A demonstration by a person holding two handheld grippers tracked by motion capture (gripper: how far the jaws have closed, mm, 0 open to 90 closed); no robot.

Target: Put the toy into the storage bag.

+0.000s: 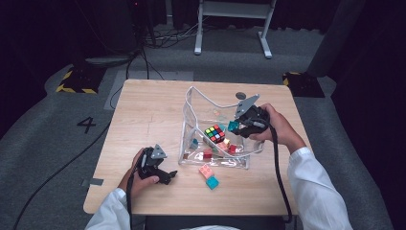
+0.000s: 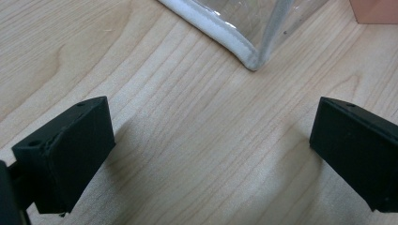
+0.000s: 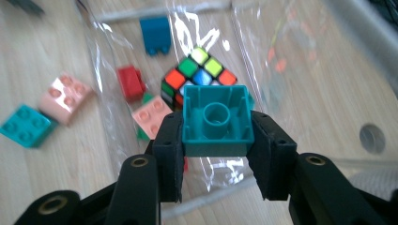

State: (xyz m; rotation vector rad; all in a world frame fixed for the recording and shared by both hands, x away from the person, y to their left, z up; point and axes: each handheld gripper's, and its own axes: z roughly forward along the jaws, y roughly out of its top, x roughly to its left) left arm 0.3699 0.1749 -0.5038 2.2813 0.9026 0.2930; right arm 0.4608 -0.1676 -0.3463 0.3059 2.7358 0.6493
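Note:
My right gripper (image 1: pixel 237 127) (image 3: pixel 216 140) is shut on a teal building brick (image 3: pixel 216 119) (image 1: pixel 233 126), hollow underside toward the camera, held over the clear plastic bag (image 1: pixel 191 103). Inside the bag lie a colour cube (image 1: pixel 215 133) (image 3: pixel 199 70), a red brick (image 3: pixel 130 83), a pink brick (image 3: pixel 149 116) and a blue brick (image 3: pixel 156 31). My left gripper (image 1: pixel 168 176) (image 2: pixel 211 154) rests open on the table near the bag's white-edged corner (image 2: pixel 244 54), with nothing between its jaws.
A pink brick (image 1: pixel 206 170) (image 3: pixel 65 96) and a teal brick (image 1: pixel 212 182) (image 3: pixel 26 125) lie on the wooden table (image 1: pixel 143 110) just in front of the bag. A round hole (image 3: pixel 374 138) is in the tabletop beyond the bag. Grey carpet surrounds the table.

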